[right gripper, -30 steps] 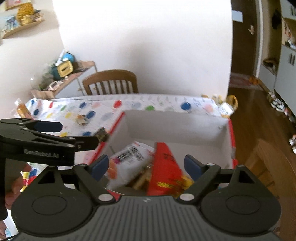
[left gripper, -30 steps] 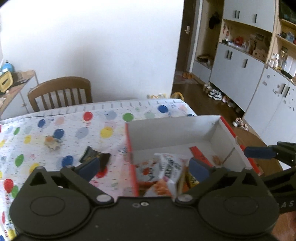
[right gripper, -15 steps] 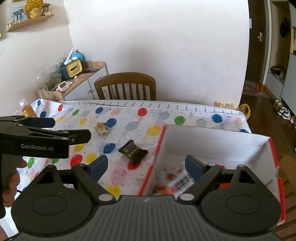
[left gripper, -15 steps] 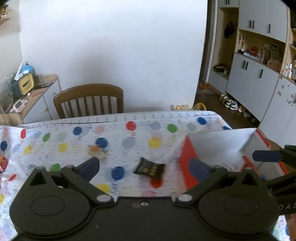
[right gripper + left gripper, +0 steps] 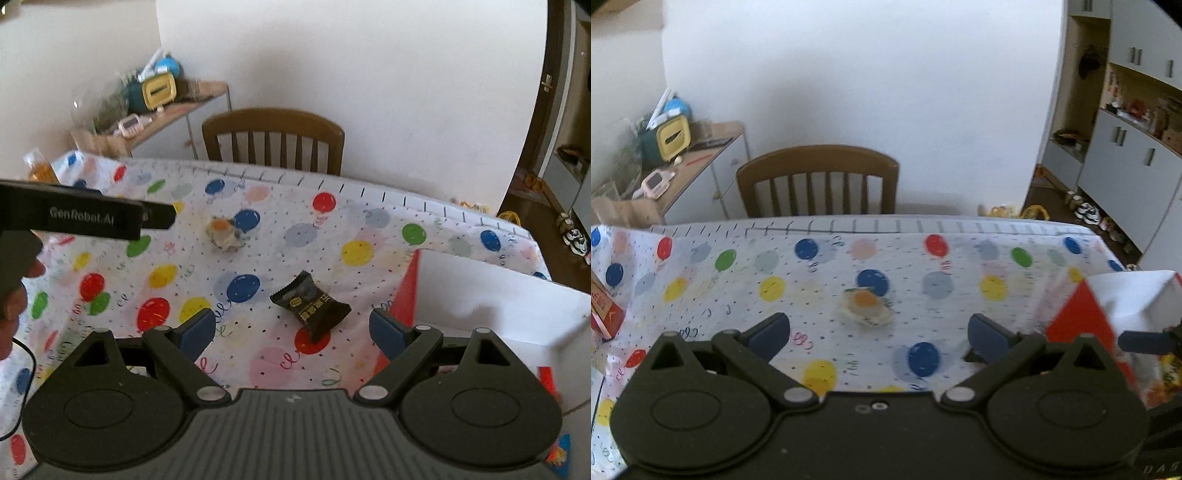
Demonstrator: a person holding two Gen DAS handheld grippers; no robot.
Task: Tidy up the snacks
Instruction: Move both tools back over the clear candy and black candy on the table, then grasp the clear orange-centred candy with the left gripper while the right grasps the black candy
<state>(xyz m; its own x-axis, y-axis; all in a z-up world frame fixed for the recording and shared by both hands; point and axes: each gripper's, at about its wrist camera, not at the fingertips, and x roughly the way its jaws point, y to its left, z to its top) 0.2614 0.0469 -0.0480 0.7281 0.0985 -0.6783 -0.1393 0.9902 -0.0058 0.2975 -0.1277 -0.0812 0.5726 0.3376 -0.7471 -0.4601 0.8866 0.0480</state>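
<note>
A clear-wrapped snack with an orange centre (image 5: 865, 305) lies on the balloon tablecloth, just ahead of my open, empty left gripper (image 5: 879, 334); it also shows in the right wrist view (image 5: 223, 234). A small black snack packet (image 5: 311, 309) lies between the fingers of my open, empty right gripper (image 5: 293, 332) and slightly ahead of them. The red and white box (image 5: 491, 295) holding snacks stands at the right; it also shows in the left wrist view (image 5: 1108, 306). The left gripper's side (image 5: 85, 218) crosses the right view's left.
A red carton (image 5: 604, 308) sits at the table's left edge. A wooden chair (image 5: 820, 181) stands behind the table. A cluttered side desk (image 5: 665, 158) is at the back left. A bottle (image 5: 38, 168) stands at the far left table corner.
Both grippers have swung left from over the box to over the tablecloth. The orange-centred snack now lies ahead of the left gripper and the black packet ahead of the right one.
</note>
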